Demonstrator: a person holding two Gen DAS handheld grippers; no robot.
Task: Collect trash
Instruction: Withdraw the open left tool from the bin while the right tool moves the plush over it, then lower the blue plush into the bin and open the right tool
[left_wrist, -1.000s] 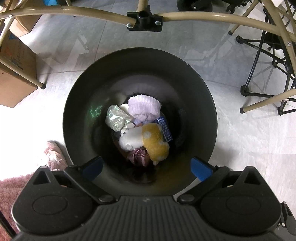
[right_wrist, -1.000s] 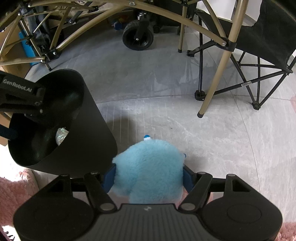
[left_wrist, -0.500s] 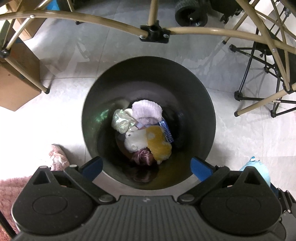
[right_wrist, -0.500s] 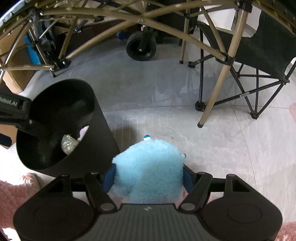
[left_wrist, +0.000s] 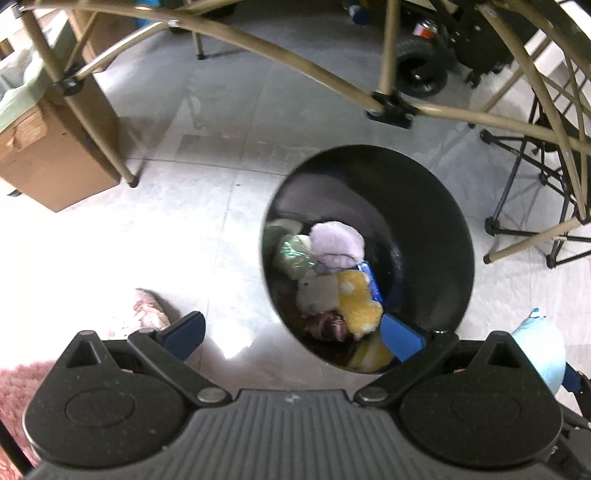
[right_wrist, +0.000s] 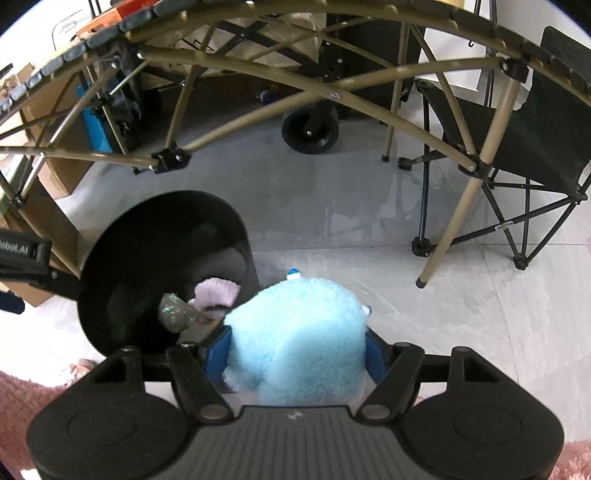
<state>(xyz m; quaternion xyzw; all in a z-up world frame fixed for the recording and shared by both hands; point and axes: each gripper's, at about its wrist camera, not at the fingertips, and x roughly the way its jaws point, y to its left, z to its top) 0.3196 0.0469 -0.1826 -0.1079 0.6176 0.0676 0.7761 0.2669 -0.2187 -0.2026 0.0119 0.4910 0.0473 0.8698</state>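
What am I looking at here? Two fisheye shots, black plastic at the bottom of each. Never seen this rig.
No robot arm: a person carries a two-finger gripper in each hand, each with a camera looking along its fingers. The black plastic is the gripper body.

The left wrist view looks down into a black bin on the tiled floor, already holding a lilac plush, a yellow plush and other soft items. The left gripper is open and empty. A pink item lies on the floor beside it.

The right wrist view shows the right gripper clamped on a light blue plush, next to the bin.
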